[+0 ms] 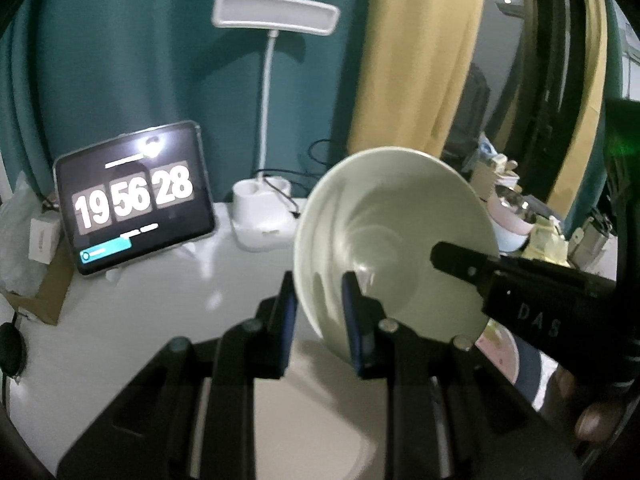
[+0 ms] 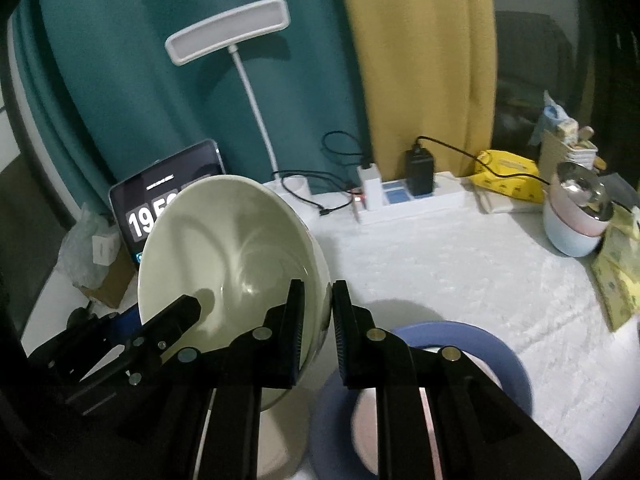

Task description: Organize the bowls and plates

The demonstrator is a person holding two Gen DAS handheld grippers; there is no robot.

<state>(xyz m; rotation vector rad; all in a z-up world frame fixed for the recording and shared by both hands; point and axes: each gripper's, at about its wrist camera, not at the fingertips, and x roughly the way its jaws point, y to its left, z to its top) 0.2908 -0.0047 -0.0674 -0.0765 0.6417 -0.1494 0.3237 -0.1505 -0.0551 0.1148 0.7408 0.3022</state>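
A pale green bowl (image 1: 392, 236) is held tilted in the air between both grippers. My left gripper (image 1: 318, 320) is shut on its left rim, one pad inside and one outside. My right gripper (image 2: 318, 332) is shut on the opposite rim of the same bowl (image 2: 224, 248); it also shows in the left wrist view (image 1: 480, 276), reaching in from the right. Below the right gripper a blue plate (image 2: 492, 344) lies on the table with a pink plate (image 2: 366, 416) on it. The pink plate also shows in the left wrist view (image 1: 500, 350).
A tablet showing a clock (image 1: 132, 196) and a white desk lamp (image 1: 268, 216) stand at the back of the white table (image 2: 440, 264). A power strip with chargers (image 2: 404, 196), a yellow packet (image 2: 508, 176) and stacked bowls with a steel one on top (image 2: 576, 216) are at the back right.
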